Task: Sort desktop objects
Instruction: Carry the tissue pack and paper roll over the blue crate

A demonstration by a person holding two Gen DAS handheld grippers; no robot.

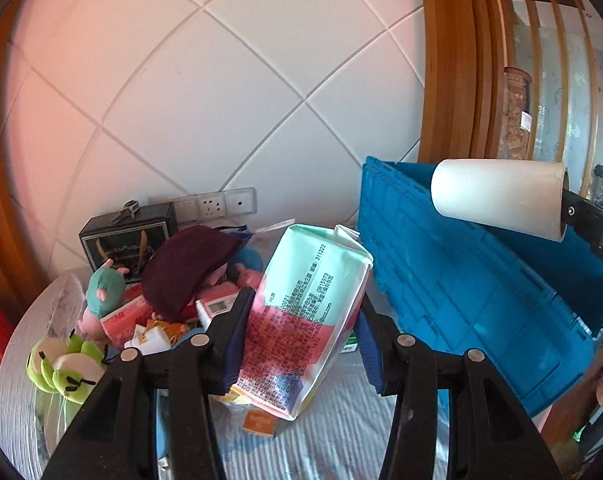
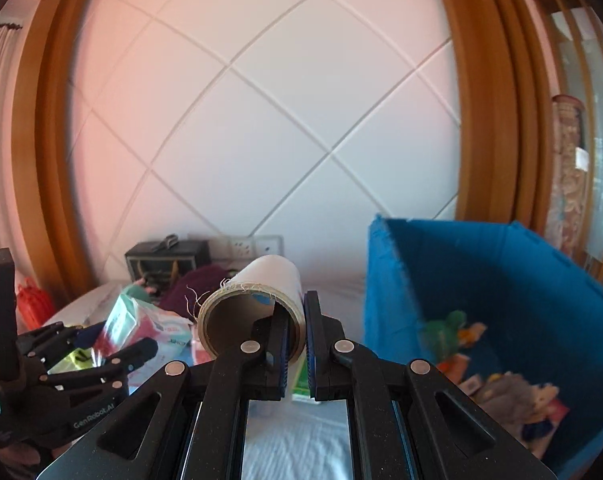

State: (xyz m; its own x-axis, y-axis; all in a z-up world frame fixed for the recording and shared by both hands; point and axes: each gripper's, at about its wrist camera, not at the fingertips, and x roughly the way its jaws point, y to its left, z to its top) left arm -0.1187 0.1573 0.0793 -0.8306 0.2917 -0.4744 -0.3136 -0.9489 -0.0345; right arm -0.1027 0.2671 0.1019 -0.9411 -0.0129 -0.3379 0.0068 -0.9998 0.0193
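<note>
At centre frame, the left gripper (image 1: 297, 340) is clamping a tissue pack (image 1: 305, 320); the right gripper (image 2: 295, 344) is pinching a tape roll's (image 2: 253, 308) wall. Both should probably be released low inside the blue crate (image 2: 501, 280), lower right.

Mint-and-pink tissue pack (image 1: 309, 320) tilted upright above the left clutter, white roll (image 2: 253, 304) lying level, blue crate (image 2: 481, 300) open at right

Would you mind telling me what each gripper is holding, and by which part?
The left gripper clamps a tissue pack across its lower half. The right gripper pinches a tape roll by its wall, one finger inside the core.
</note>
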